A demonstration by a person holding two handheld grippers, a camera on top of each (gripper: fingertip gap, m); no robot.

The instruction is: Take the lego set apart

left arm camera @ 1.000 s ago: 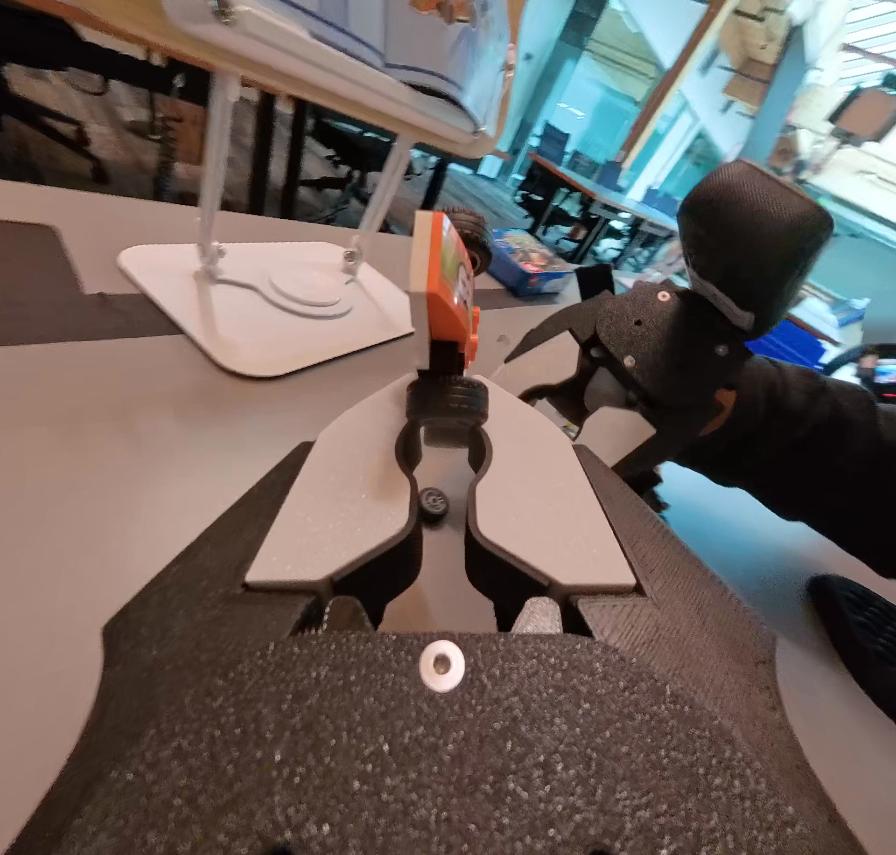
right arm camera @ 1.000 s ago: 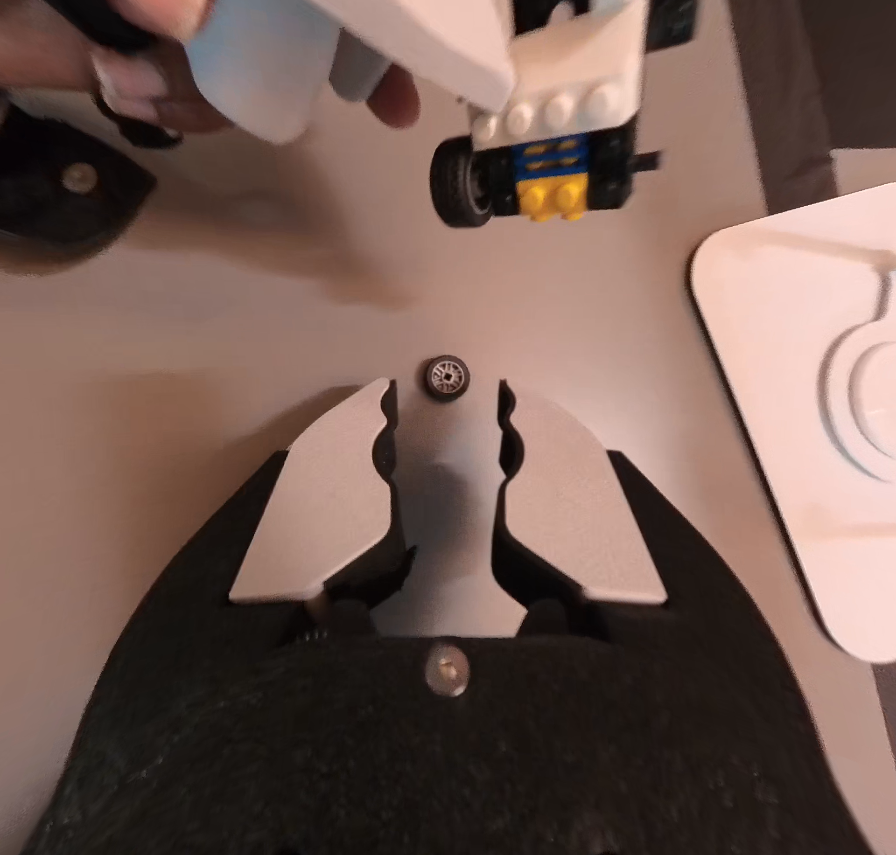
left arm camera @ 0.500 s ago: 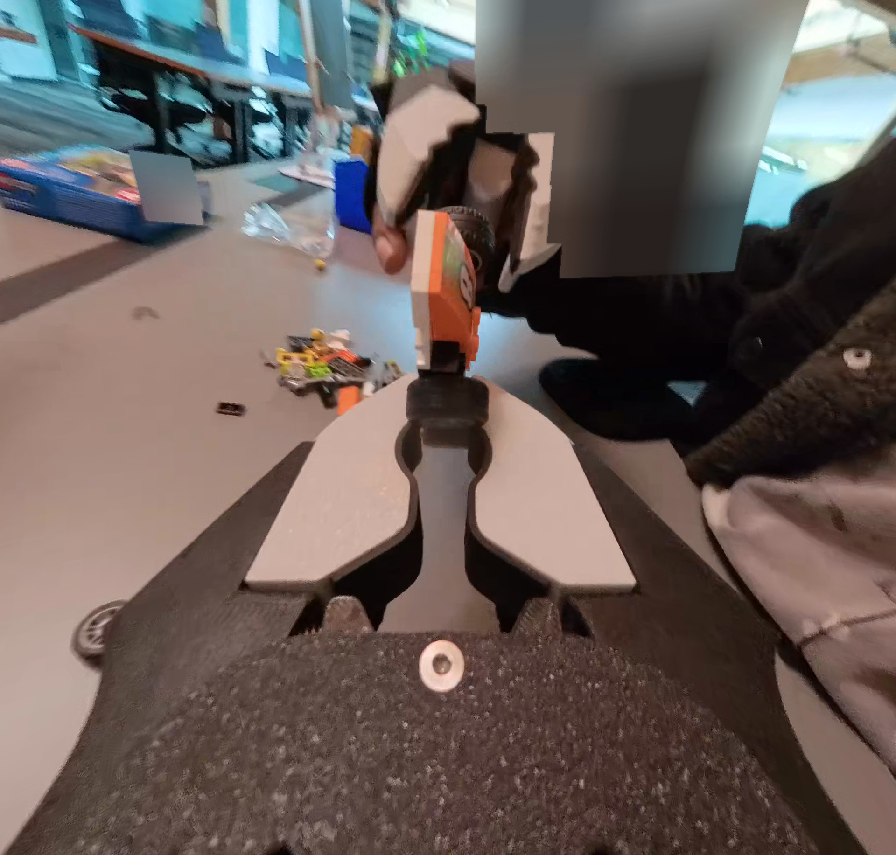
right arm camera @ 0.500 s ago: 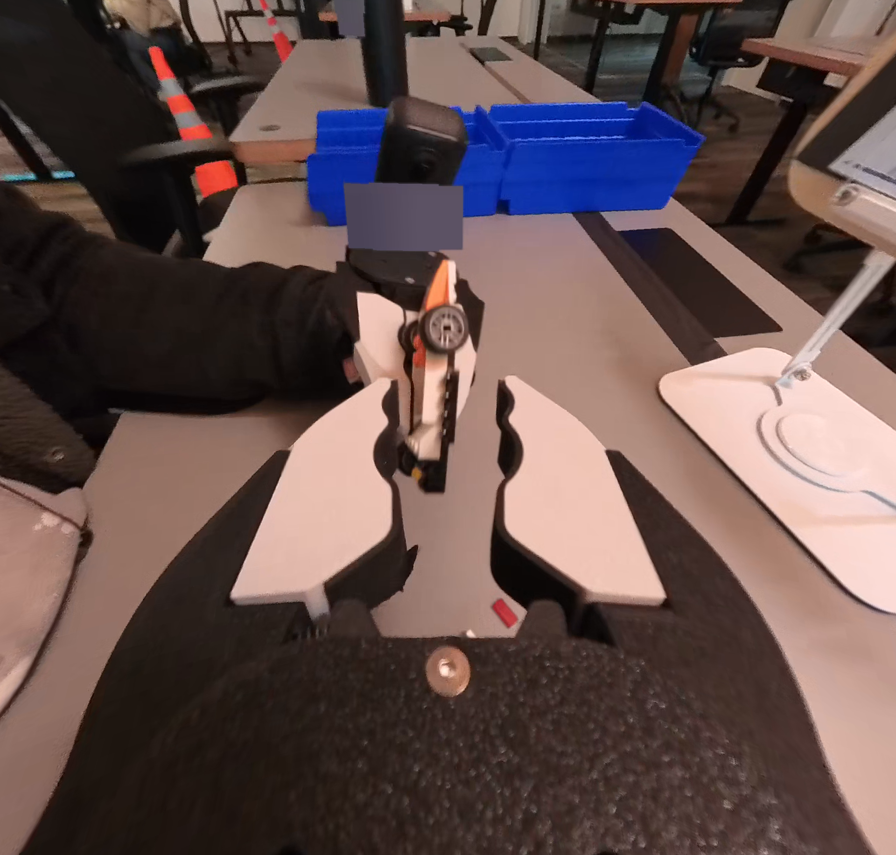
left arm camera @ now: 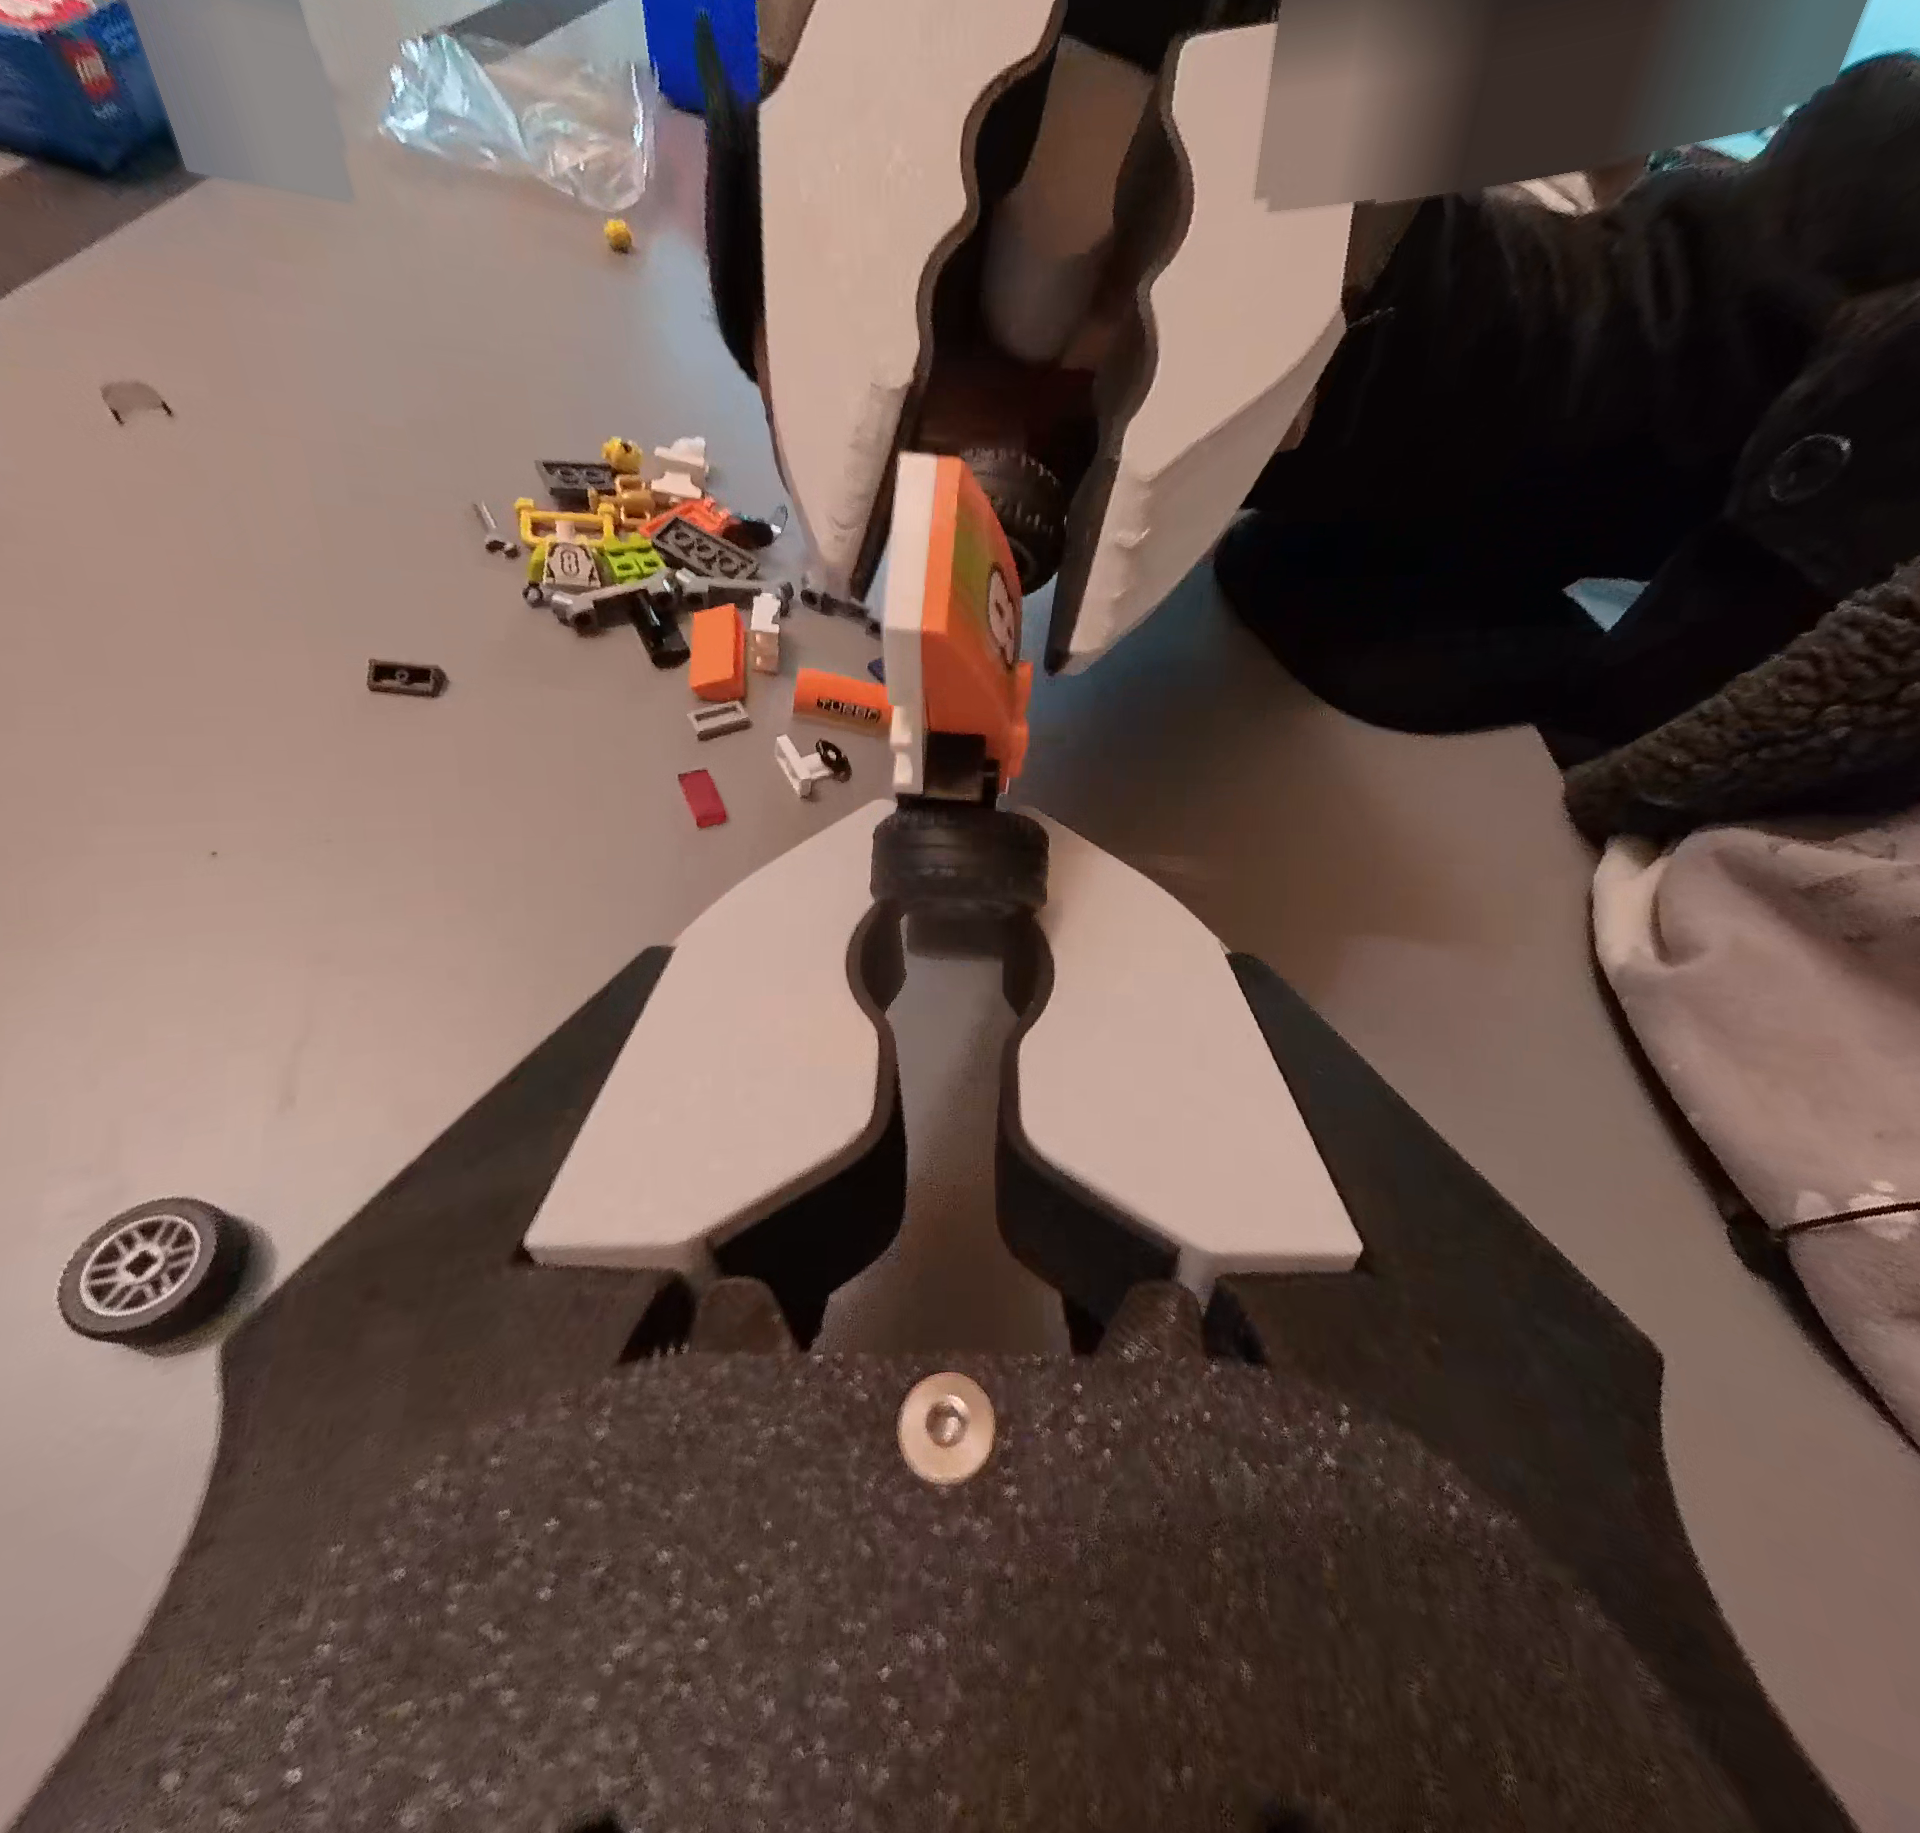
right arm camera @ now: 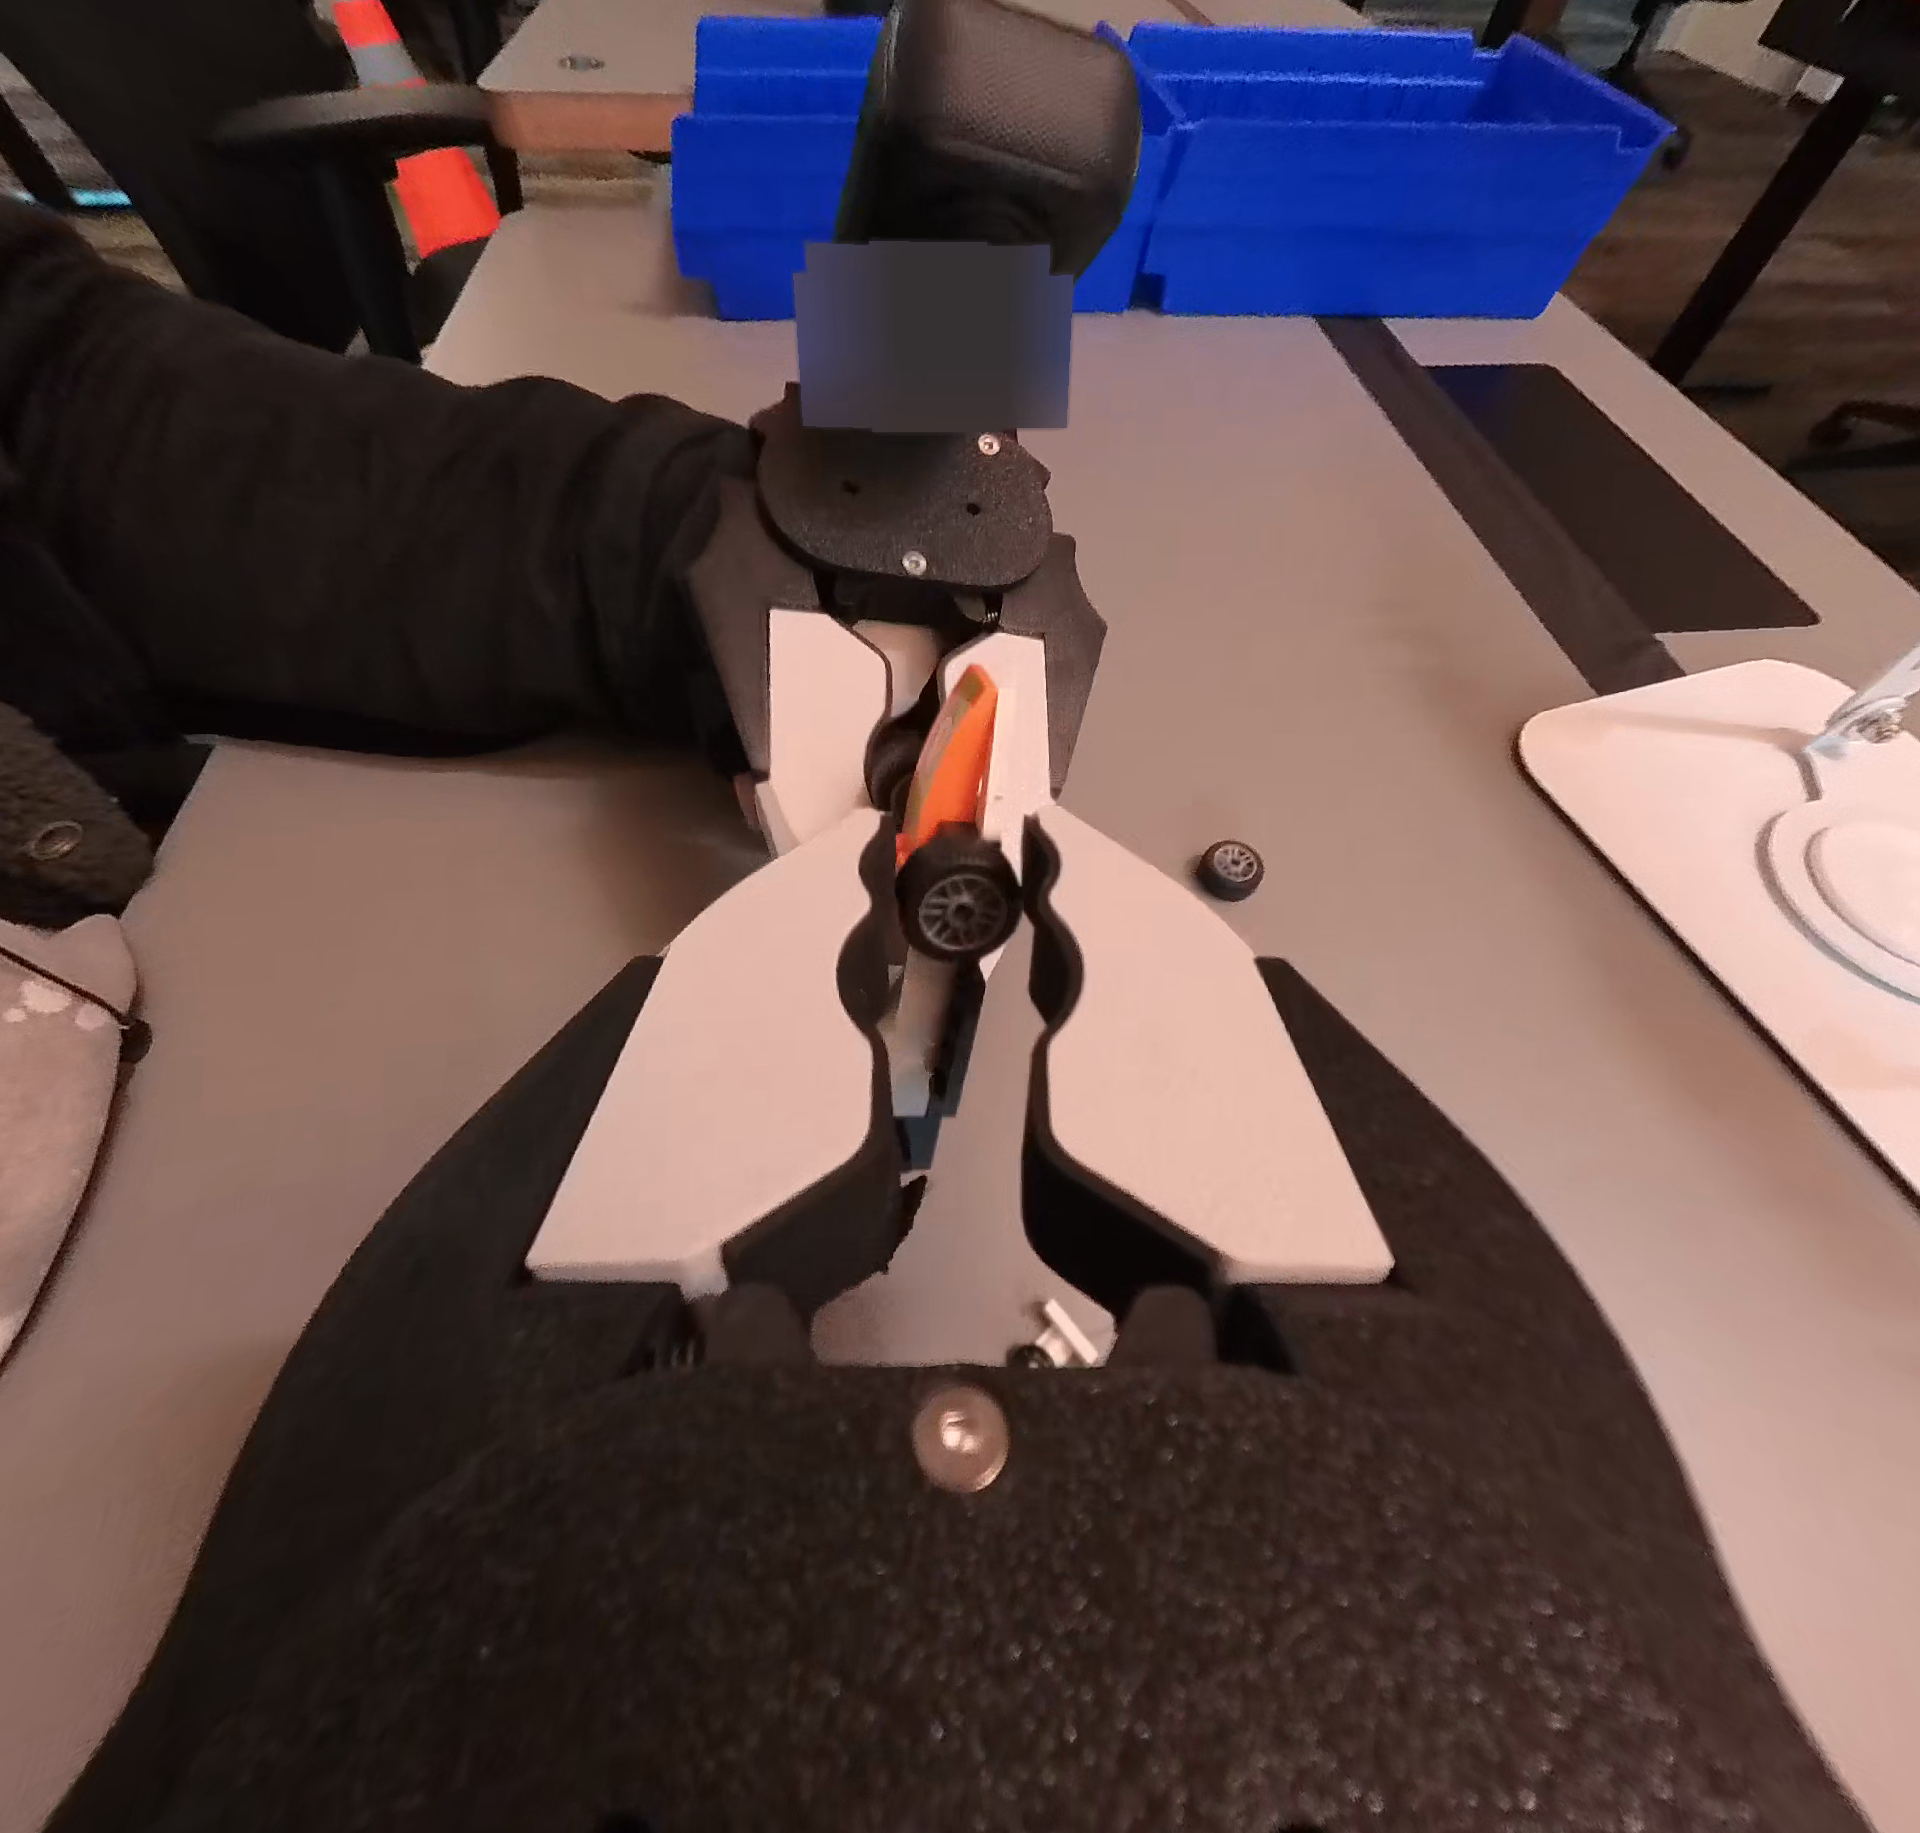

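Grey desk [left arm camera: 260,952] in an open office, loose bricks scattered on it.

Left gripper [left arm camera: 958,874]: tips clamped on a black tyre [left arm camera: 958,864] at one end of the orange-and-white lego car [left arm camera: 951,630], holding the car up off the desk, pointing away from the camera.

Right gripper [right arm camera: 951,900]: comes in from the opposite side, fingers apart and straddling the wheel at the other end of the car [right arm camera: 958,908]. Jaws sit just beside that wheel; I can't tell if they touch it. Not gripping yet, by the look of the gap.

Step, as I read it: pulling a wheel off the car. Next move calls for the right gripper to close squarely on that wheel, then pull straight along the axle while the left holds firm. Risk: left grip is only on a tyre, so that tyre could slip off instead.

Outward: one wheel already off, lying near left [left arm camera: 145,1269] in the left wrist view; a smaller wheel [right arm camera: 1231,864] sits right of the grippers. Pile of removed bricks [left arm camera: 644,557] to the far left, clear plastic bag [left arm camera: 520,121] beyond it. White stand base [right arm camera: 1714,900] at right, blue bins [right arm camera: 1382,173] far end, orange traffic cone [right arm camera: 416,121] behind. Black sleeve [right arm camera: 364,557] at left.
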